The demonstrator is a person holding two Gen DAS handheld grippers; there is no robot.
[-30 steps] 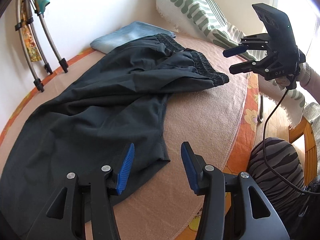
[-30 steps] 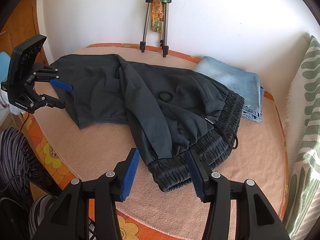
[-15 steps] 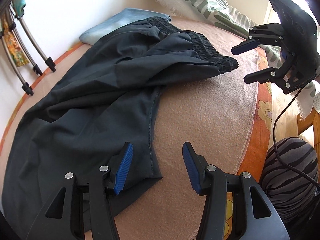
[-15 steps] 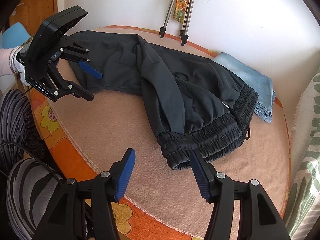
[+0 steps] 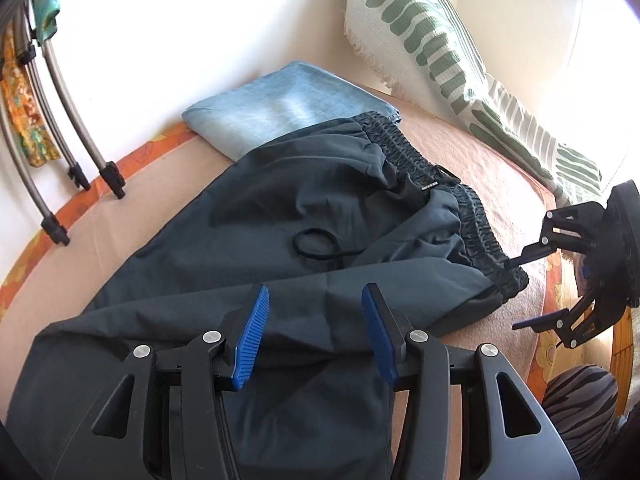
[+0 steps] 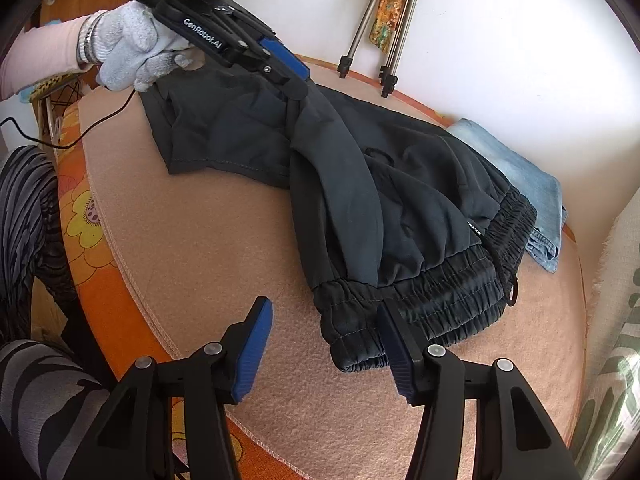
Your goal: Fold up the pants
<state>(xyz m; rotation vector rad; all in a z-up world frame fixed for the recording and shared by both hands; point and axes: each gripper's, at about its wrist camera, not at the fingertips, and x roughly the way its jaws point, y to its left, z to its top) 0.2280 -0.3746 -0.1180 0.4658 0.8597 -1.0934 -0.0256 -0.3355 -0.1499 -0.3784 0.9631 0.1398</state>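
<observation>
Dark pants (image 5: 280, 220) lie rumpled on a peach blanket (image 5: 480, 160), elastic waistband toward the right. My left gripper (image 5: 316, 332) hovers over the leg fabric, its jaws closing, with cloth below the blue pads and not pinched. From the right wrist view the left gripper (image 6: 280, 68) hangs above a raised fold of the pants (image 6: 400, 200). My right gripper (image 6: 324, 344) is low at the waistband's near corner. Its jaws are closing, the corner lies between them, and the right finger rests on the elastic. The left view shows the right gripper (image 5: 516, 294) straddling that corner.
Folded light-blue jeans (image 5: 280, 104) lie behind the pants by the wall. A green-patterned pillow (image 5: 440, 52) leans at the back right. Tripod legs (image 5: 60, 120) stand at the far left edge. A white-gloved hand (image 6: 132, 48) holds the left gripper; a striped trouser leg (image 6: 24, 208) is beside the orange rim.
My left gripper has slid from the bare blanket beside the hem to over the pants leg. My right gripper has sunk to the waistband corner, which now sits between its fingers.
</observation>
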